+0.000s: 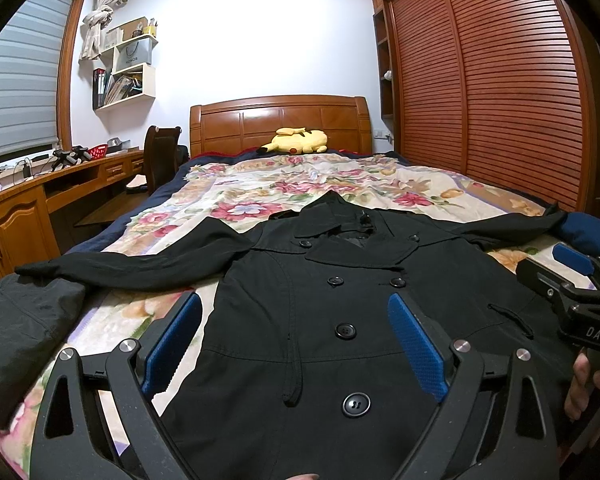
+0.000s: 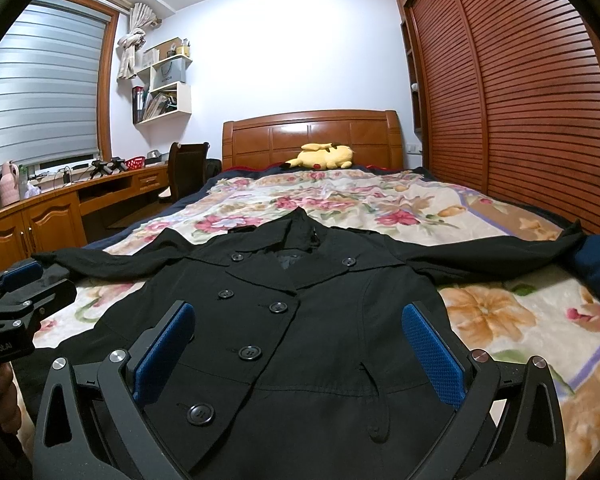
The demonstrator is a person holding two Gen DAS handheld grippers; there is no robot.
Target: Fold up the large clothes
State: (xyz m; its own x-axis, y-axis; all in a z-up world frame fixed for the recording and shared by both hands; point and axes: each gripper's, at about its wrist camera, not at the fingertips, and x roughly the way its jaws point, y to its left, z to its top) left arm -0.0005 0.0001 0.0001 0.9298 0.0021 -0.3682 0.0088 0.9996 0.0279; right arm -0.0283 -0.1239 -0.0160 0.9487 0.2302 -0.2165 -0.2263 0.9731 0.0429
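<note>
We have the black double-breasted coat [image 1: 340, 320] lying face up on the floral bedspread [image 1: 260, 188], collar toward the headboard, both sleeves spread out to the sides. Our left tool [image 1: 296, 344] hovers over the coat's lower front with its blue pads set wide apart and nothing between them; our right tool [image 2: 300, 352] does the same beside it, equally wide and empty. No fold looks started yet.

The risks we see:
- The left sleeve [image 1: 120, 264] ends near a dark folded garment [image 1: 20, 336] at the bed's edge, so we could pinch both together.
- The bedspread is soft and may come up with the coat.
- Thick fabric and large buttons [image 1: 356, 404] may slip from a shallow pinch, leaving a crooked fold.
</note>
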